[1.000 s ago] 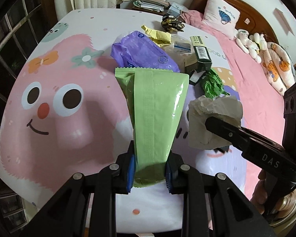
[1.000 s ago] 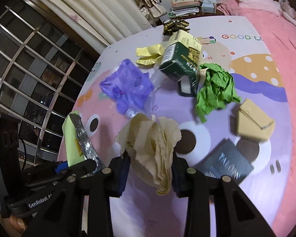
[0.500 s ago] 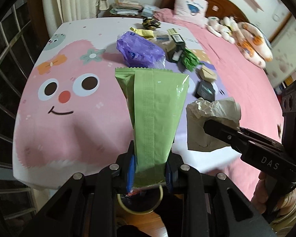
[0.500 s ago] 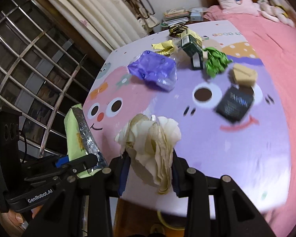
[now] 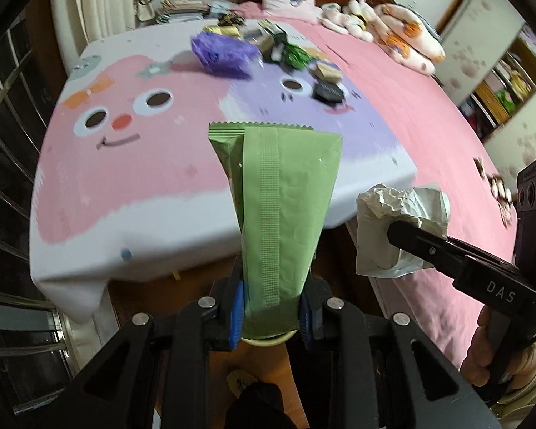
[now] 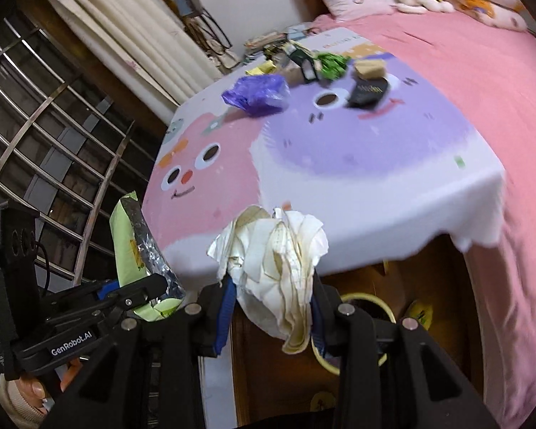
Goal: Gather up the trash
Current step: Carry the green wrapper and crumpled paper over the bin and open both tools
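- Your left gripper [image 5: 271, 316] is clamping the lower end of a green wrapper [image 5: 278, 207]; the wrapper is standing upright between the blue pads [image 5: 236, 307].
- In the right wrist view, the same wrapper [image 6: 135, 246] is showing a silver inner side, and the left gripper [image 6: 150, 291] is sitting at the lower left.
- Your right gripper [image 6: 269, 320] is pinching a crumpled white paper wad [image 6: 271, 261] between its fingers.
- In the left wrist view, that wad [image 5: 396, 225] is appearing grey at the tip of the right gripper [image 5: 403, 230].
- Both grippers are hovering off the near edge of the desk [image 5: 132, 186], above the wooden floor [image 6: 264, 368].
- A yellow-rimmed bin [image 6: 371, 304] is sitting on the floor just behind the right gripper; only part of its rim is showing.
- More trash is lying at the far end of the desk: a purple bag [image 6: 257, 93], a green crumpled piece [image 6: 330, 62], a tan box [image 6: 370, 68] and a black box [image 6: 368, 94], well apart from both grippers.
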{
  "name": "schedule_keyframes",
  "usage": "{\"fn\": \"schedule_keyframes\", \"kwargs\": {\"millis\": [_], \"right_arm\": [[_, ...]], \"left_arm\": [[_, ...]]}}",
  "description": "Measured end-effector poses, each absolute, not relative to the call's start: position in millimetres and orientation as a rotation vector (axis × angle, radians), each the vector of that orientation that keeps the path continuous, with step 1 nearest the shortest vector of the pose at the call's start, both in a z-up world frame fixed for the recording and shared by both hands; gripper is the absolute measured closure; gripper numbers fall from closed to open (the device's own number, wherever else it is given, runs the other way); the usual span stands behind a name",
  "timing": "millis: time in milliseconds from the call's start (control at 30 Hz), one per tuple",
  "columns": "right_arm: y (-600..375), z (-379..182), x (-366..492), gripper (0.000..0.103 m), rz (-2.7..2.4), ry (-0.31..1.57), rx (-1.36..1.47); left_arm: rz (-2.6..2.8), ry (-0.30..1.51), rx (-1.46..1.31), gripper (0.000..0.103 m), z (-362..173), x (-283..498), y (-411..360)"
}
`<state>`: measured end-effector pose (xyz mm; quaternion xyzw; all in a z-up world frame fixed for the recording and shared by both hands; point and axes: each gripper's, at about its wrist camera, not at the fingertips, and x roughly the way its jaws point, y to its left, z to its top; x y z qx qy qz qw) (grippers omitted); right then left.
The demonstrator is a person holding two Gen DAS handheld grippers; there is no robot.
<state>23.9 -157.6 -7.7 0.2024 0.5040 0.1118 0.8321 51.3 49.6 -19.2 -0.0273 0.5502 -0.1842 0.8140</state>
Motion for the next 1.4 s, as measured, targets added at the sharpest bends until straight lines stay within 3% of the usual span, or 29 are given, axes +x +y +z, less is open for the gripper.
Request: {"fn": "schedule_keyframes", "kwargs": {"millis": [500, 1067, 1167, 1233, 1300, 1400], "right_arm": [[-179.9, -70.7, -66.0, 0.067, 0.14, 1.262, 0.478], [-207.8, -304.2, -49.7, 0.067, 0.076, 1.428, 0.582], [-212.2, -344.2, -42.5, 0.067, 0.057, 1.452, 0.58], [-213.5, -362.2, -38.1, 0.067, 0.055, 1.461, 0.581], [-213.6, -377.4, -32.6, 0.066, 0.05, 1.475, 0.572], [-212.6, -394.5, -25.5, 0.066, 0.047, 1.493, 0.571]], "left_arm": [[-0.442, 1.377, -0.068, 0.08, -90.1, -15.1, 15.2], [-0.36, 1.551, 0.007, 0.079, -320.3, 4.6, -43.3], [-0.359, 1.554, 0.017, 0.074, -352.9, 15.0, -51.4], [-0.359, 1.554, 0.026, 0.064, -370.1, 21.4, -54.6], [-0.349, 1.555, 0.04, 0.039, -383.4, 28.1, -55.5], [-0.331, 1.553, 0.048, 0.028, -392.7, 34.9, -53.0]]}}
